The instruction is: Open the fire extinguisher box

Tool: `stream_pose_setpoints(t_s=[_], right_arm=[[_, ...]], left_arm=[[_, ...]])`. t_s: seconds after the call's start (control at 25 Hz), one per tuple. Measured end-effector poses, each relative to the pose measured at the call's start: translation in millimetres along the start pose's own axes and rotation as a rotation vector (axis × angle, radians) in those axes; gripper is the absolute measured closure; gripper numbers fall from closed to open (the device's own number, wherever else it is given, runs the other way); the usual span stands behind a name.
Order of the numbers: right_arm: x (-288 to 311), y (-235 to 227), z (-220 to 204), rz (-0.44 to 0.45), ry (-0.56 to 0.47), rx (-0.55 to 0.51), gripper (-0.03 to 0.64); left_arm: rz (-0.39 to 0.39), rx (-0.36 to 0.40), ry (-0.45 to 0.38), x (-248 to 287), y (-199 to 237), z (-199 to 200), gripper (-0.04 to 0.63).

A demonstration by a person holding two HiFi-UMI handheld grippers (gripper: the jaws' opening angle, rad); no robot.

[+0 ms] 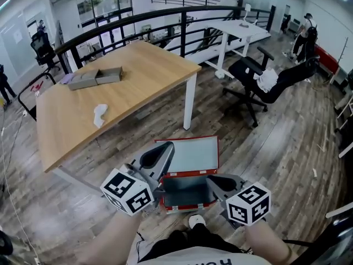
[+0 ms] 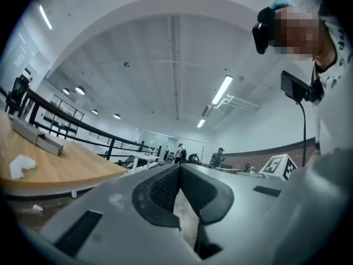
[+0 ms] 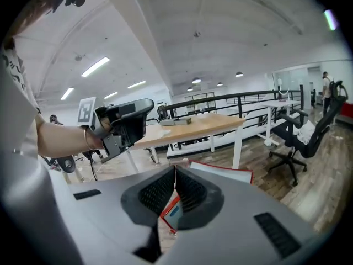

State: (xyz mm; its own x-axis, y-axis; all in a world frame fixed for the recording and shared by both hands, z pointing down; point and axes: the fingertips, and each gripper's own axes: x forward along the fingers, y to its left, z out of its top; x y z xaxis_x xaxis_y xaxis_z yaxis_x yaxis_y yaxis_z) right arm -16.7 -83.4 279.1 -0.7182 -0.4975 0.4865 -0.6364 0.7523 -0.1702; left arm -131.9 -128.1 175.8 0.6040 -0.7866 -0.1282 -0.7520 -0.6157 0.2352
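The fire extinguisher box (image 1: 185, 192) is a red-edged case on the wooden floor just in front of my feet. Its lid (image 1: 193, 154) is swung back and shows a pale grey inside. My left gripper (image 1: 167, 147) is shut and empty, hanging over the lid's left edge. In the left gripper view it (image 2: 180, 168) tilts up toward the ceiling. My right gripper (image 1: 210, 180) is shut too, with nothing in it, at the box's right side. In the right gripper view the closed jaws (image 3: 175, 171) point over the lid (image 3: 223, 173), and the left gripper (image 3: 124, 124) shows in a hand.
A wooden table (image 1: 138, 76) stands beyond the box with grey cartons (image 1: 95, 77) and a white cloth (image 1: 100, 114) on it. A black office chair (image 1: 265, 81) and a white desk (image 1: 238, 28) are at the right, a black railing (image 1: 165, 15) behind. My shoe (image 1: 197, 221) is near the box.
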Motion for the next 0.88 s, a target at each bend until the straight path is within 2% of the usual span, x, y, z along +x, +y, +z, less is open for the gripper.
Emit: stream_pose_setpoints(t_s=[0.12,0.28,0.4,0.64,0.88], right_arm=[[-11,4,21,-0.028,-0.047,-0.026,0.606],[-28,9,43,-0.047,-0.094,-0.072,0.606],[-34,14,50,-0.05,-0.108,-0.105,0.606],[-39,30,78,-0.018,-0.17,-0.122,0.606],[-50,38,107,0.075,-0.286,-0.065,0.606]], left_arm=[[0.027,0.058,-0.019,-9,-7,22,0.591],[0.021,0.111,-0.018,-13,-18,35,0.591],[0.023,0.119,-0.019,-19,-24,41,0.591],[0.029,0.145,0.031,-27,-34,40,0.591],[0.028,0.172,0.068,-18,-45,29,0.591]])
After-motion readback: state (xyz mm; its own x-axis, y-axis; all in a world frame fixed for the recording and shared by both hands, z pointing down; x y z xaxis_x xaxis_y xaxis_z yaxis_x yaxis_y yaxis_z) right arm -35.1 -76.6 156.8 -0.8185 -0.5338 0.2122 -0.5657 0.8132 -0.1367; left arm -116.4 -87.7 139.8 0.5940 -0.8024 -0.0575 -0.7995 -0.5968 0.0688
